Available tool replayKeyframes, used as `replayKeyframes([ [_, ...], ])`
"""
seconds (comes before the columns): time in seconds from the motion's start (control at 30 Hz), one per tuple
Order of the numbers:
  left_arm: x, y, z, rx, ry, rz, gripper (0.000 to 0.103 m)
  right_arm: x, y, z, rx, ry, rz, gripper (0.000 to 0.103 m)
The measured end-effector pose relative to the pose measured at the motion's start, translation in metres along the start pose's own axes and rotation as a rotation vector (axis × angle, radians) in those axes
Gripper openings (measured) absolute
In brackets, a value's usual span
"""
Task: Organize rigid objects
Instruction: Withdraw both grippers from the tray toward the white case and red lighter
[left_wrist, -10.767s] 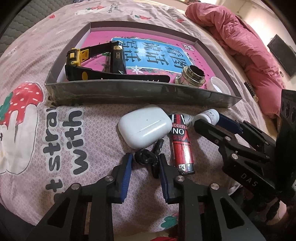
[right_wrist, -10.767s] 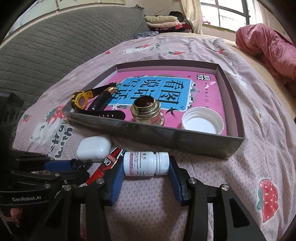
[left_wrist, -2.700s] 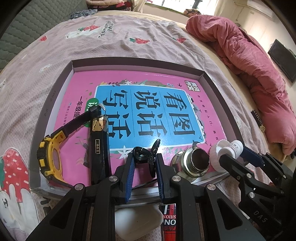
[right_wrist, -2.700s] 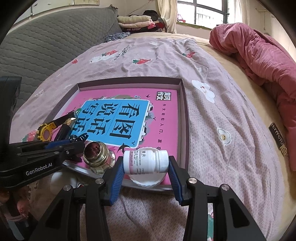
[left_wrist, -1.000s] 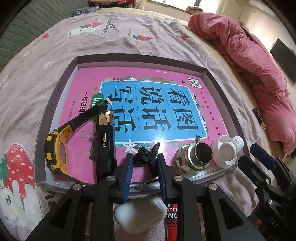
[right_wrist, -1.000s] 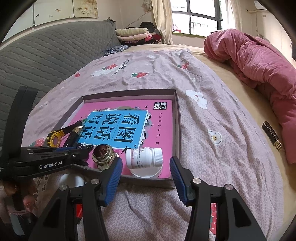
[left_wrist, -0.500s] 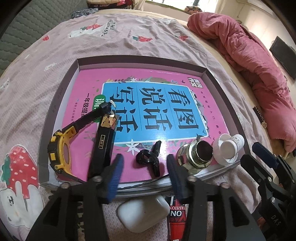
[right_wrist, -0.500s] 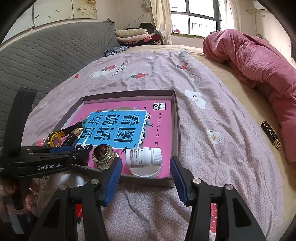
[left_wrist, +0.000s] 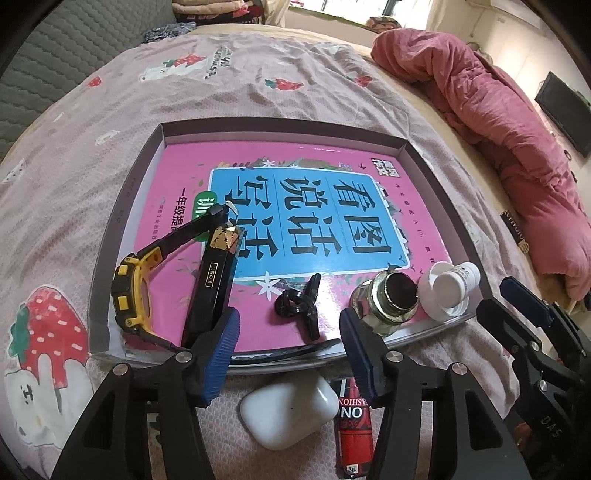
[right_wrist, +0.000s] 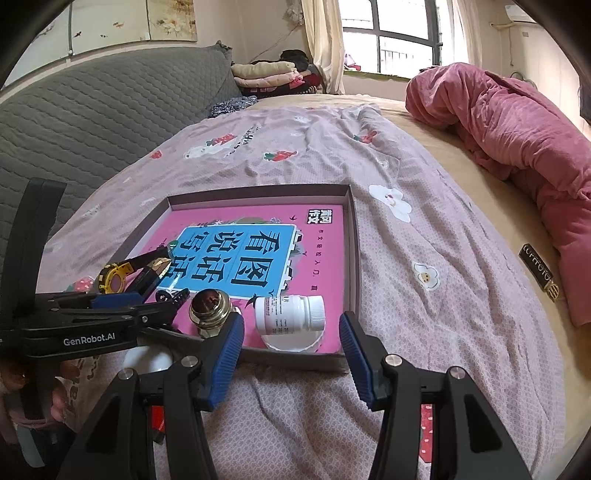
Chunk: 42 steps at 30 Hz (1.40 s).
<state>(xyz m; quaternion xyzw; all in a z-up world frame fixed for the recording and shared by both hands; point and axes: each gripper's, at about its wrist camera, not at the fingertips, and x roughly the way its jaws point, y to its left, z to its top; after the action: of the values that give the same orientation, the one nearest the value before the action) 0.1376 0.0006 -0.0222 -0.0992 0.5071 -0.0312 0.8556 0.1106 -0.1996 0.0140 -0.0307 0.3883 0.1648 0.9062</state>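
A grey tray (left_wrist: 125, 206) lined with a pink book sits on the bed. A black clip (left_wrist: 295, 304) lies on the book near the tray's front wall. My left gripper (left_wrist: 289, 332) hovers just behind the clip with its jaws opening, and the pads are clear of it. A white pill bottle (right_wrist: 284, 312) lies on a white lid in the tray's front right corner. My right gripper (right_wrist: 291, 332) stands open in front of the bottle, apart from it. A white earbud case (left_wrist: 288, 410) and a red tube (left_wrist: 354, 432) lie on the bed outside the tray.
The tray also holds a yellow and black watch (left_wrist: 129, 288), a black bar with a gold end (left_wrist: 214, 280) and a brass-rimmed jar (left_wrist: 388, 299). A pink quilt (left_wrist: 498, 122) is heaped at the right. A grey padded headboard (right_wrist: 92, 110) rises at the left.
Both grippers carried their loads from the bed into the tray. The right let go of the pill bottle first. The left jaws then spread off the black clip.
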Motion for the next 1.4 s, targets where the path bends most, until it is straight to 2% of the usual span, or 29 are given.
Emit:
replayKeyframes([
  [0.27,-0.014,-0.003,-0.002,0.018,-0.033,-0.017,0.066,-0.004,0.007,-0.001,-0.021,-0.009,0.011,0.053],
  [0.67,-0.046,0.009,-0.008,0.013,-0.100,0.001,0.068,-0.015,0.022,-0.004,-0.053,-0.017,0.039,0.053],
  [1.03,-0.059,0.024,-0.023,0.006,-0.091,0.005,0.068,-0.016,0.042,-0.014,-0.077,0.011,0.078,0.053],
  [1.4,-0.063,0.034,-0.036,0.020,-0.067,0.036,0.068,-0.007,0.076,-0.035,-0.130,0.083,0.113,0.054],
])
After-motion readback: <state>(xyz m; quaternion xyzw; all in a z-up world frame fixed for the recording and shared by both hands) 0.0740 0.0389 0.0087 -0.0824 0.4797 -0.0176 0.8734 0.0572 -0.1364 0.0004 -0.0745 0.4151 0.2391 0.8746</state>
